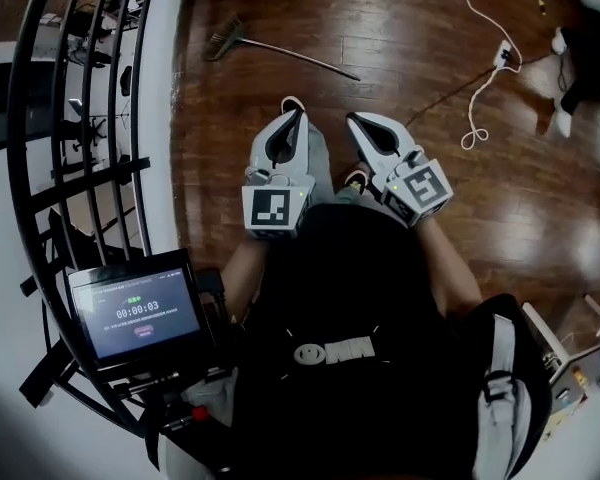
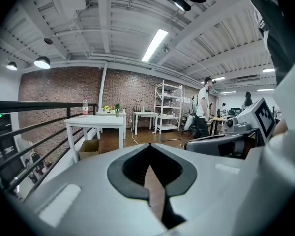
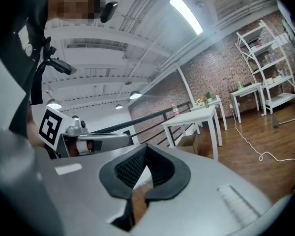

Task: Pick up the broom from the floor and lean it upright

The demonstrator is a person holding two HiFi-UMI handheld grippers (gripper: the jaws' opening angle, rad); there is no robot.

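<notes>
Left gripper (image 1: 296,108) and right gripper (image 1: 352,119) sit side by side, both clamped closed with nothing in them. Broom (image 1: 280,50) lies flat on the wood floor (image 1: 230,118) around 12 o'clock, well apart from both.

The broom (image 1: 280,50) lies on the floor (image 1: 450,218). The railing (image 1: 90,118) stands left of the broom, by its head. The cable (image 1: 475,38) lies to its right. The left tongs (image 1: 294,108) and right tongs (image 1: 354,120) hang side by side nearer the person, apart from the broom. The screen (image 1: 135,313) sits nearer still, to the left.
</notes>
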